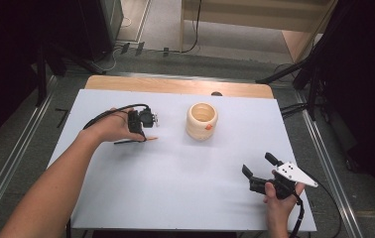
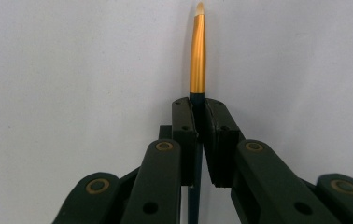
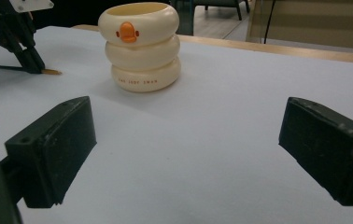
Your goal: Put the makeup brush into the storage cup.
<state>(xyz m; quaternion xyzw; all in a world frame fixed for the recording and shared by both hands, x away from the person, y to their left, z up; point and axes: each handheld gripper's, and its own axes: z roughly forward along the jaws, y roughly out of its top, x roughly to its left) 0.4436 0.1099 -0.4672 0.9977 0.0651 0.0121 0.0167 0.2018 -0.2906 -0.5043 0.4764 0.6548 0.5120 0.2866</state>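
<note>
**Left jaws clamped on a brush, right jaws wide apart over bare tabletop**

In the left gripper view, the left gripper (image 2: 198, 116) has its jaws closed together on the dark handle of a thin brush (image 2: 197, 60); its gold ferrule and pale tip stick straight out toward the top centre of the frame over plain white surface. In the high view this gripper (image 1: 143, 130) sits left of centre, the brush (image 1: 151, 139) lying low on the tabletop (image 1: 175, 188). Just right of it, near the upper middle, stands a cream ringed cup (image 1: 202, 120), apart from the brush. The right gripper (image 1: 259, 166), lower right and near the tabletop's right edge, has its jaws spread wide. Open white surface lies between the two grippers.
</note>
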